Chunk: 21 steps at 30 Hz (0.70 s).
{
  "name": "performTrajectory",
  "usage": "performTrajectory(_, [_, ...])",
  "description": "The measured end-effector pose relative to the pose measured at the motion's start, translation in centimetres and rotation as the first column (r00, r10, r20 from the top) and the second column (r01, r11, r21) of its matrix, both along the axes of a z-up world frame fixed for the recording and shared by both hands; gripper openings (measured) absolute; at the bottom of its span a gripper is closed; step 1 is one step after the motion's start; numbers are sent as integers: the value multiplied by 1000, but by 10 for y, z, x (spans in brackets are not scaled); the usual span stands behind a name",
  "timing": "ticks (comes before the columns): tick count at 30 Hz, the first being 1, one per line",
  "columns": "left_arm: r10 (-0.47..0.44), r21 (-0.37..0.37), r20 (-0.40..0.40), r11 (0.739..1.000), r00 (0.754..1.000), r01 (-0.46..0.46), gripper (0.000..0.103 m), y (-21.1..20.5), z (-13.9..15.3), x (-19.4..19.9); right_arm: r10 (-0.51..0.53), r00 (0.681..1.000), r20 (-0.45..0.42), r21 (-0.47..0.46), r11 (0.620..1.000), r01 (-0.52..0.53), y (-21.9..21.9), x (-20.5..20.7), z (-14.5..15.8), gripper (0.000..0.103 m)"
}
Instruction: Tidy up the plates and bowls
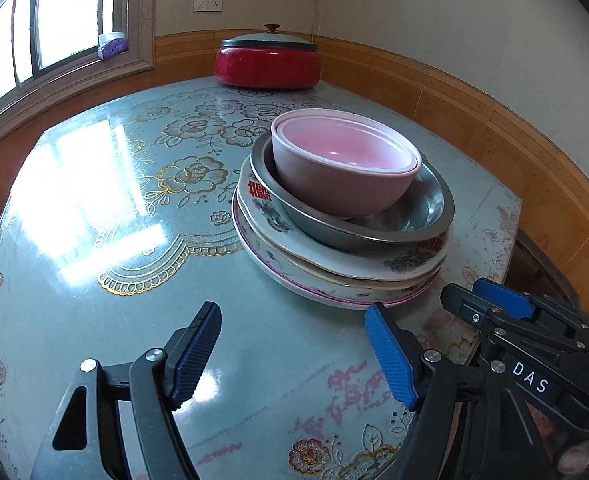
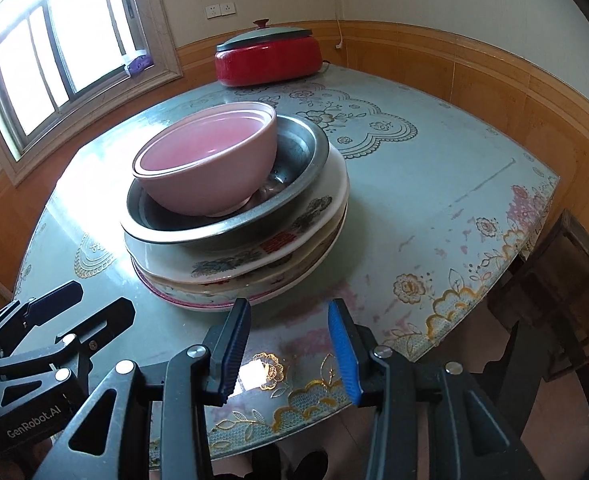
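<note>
My bench [image 1: 94,208] has a glossy, glass-smooth top that mirrors the window light, with gold and pink print showing on it, worn and patchy near the edge. The pink bowls [image 1: 346,160] look matt outside and softly shiny inside. Under them the metal basin [image 1: 422,216] is dull grey steel, scuffed within. The plates [image 2: 254,264] are glazed white ceramic with printed patterns. My left gripper [image 1: 294,352] has ribbed blue pads [image 1: 390,356] on matt black plastic. The wall panelling [image 2: 474,64] looks like varnished wood.
</note>
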<state>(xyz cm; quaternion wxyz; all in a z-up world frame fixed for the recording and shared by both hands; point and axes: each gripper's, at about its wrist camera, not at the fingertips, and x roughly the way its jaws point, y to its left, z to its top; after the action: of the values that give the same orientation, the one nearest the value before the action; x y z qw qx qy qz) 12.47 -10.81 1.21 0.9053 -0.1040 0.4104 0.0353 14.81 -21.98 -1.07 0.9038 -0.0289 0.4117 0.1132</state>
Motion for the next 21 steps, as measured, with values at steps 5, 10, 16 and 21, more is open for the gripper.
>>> performTrajectory(5, [-5, 2, 6, 1000, 1000, 5, 85, 6, -1, -3, -45, 998, 51, -27, 999, 47, 5, -14, 7, 50])
performTrajectory(10, [-46, 52, 45, 998, 998, 43, 103, 16, 8, -6, -107, 976, 190, -77, 989, 123, 21, -19, 36, 59])
performTrajectory(16, [-88, 78, 85, 994, 992, 81, 103, 31, 8, -14, -240, 955, 173, 6, 970, 243, 28, -15, 42, 68])
performTrajectory(21, [-112, 104, 143, 990, 983, 97, 103, 42, 13, -22, -297, 945, 137, 3, 954, 299, 42, -32, 16, 67])
